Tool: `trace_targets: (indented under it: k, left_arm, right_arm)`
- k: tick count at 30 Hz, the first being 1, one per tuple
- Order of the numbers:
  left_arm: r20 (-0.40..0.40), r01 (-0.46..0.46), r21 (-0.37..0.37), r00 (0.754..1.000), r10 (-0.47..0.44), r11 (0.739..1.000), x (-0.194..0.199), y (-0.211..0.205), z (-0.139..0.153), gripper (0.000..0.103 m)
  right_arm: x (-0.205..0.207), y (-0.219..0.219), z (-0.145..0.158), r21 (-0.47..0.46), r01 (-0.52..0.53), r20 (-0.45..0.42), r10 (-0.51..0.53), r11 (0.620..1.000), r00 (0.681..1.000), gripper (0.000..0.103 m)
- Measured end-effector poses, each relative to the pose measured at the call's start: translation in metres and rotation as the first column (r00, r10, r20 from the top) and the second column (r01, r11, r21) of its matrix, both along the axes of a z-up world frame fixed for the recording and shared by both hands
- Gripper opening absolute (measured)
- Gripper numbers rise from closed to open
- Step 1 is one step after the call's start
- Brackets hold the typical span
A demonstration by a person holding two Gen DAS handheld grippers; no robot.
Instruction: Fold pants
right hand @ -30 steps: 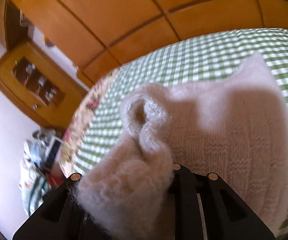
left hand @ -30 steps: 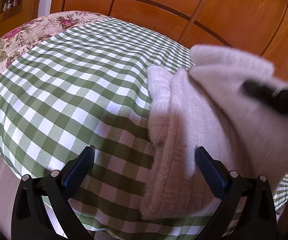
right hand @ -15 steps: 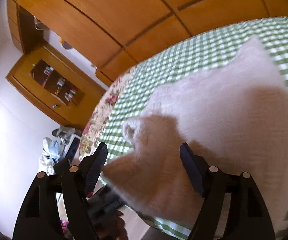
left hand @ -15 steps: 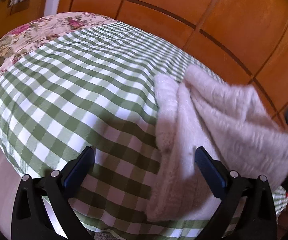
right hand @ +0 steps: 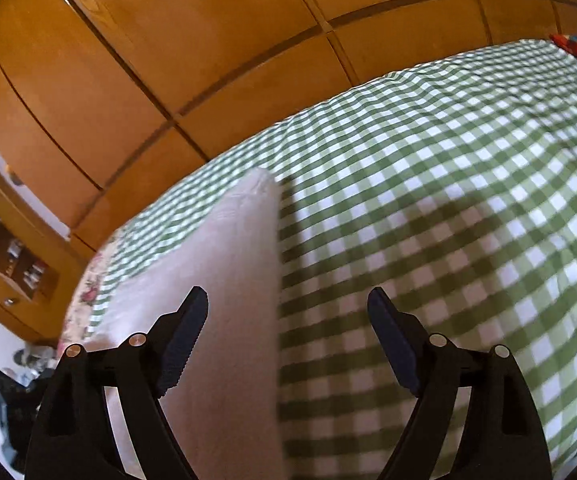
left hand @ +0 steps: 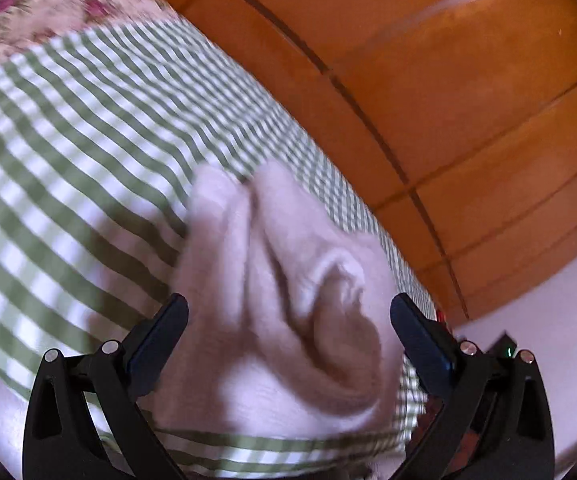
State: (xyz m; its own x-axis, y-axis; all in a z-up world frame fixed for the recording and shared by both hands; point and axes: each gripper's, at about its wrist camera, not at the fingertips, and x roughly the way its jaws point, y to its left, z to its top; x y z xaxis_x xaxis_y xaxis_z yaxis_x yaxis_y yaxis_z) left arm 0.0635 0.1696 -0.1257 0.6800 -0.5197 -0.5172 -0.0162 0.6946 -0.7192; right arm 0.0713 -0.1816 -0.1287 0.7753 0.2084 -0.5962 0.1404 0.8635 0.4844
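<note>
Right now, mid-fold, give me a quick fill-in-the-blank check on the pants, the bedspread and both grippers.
1. The pale knit pants lie on a green-and-white ____ bedspread.
2. The wall behind the bed is panelled in ____.
3. The left gripper stands ____, pressing on nothing.
4. The right gripper has its jaws opening, and its pads hold ____.

Missing words: checked; wood; open; nothing

Both the left gripper [left hand: 288, 322] and the right gripper [right hand: 287, 312] have matte black triangular finger frames with cut-out windows, silver pivot screws, and dark blue ribbed pads [right hand: 182, 344] at lower frame.
</note>
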Motion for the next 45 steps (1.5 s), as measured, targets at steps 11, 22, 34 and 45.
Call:
trace_targets:
  k: [11, 22, 34, 45]
  left_arm:
    - [-0.042, 0.099, 0.121, 0.995, -0.095, 0.988, 0.032, -0.029, -0.003, 0.023]
    - [-0.051, 0.027, 0.161, 0.999, -0.019, 0.987, 0.004, 0.019, -0.02, 0.02]
    - [0.079, -0.073, 0.34, 0.996, 0.049, 0.938, -0.021, 0.008, -0.008, 0.066]
    - [0.156, -0.036, 0.476, 0.987, -0.044, 0.879, -0.027, -0.027, 0.012, 0.079]
  right_arm:
    - [0.047, 0.041, 0.002, -0.29, -0.123, -0.093, 0.1, 0.949, 0.991, 0.083]
    - [0.042, 0.117, -0.009, -0.471, -0.279, -0.139, 0.242, 0.837, 0.96, 0.083]
    - [0.007, 0.067, -0.003, -0.236, -0.228, -0.018, 0.23, 0.945, 0.973, 0.091]
    - [-0.032, 0.066, -0.015, -0.315, -0.227, -0.064, 0.218, 0.921, 0.974, 0.092]
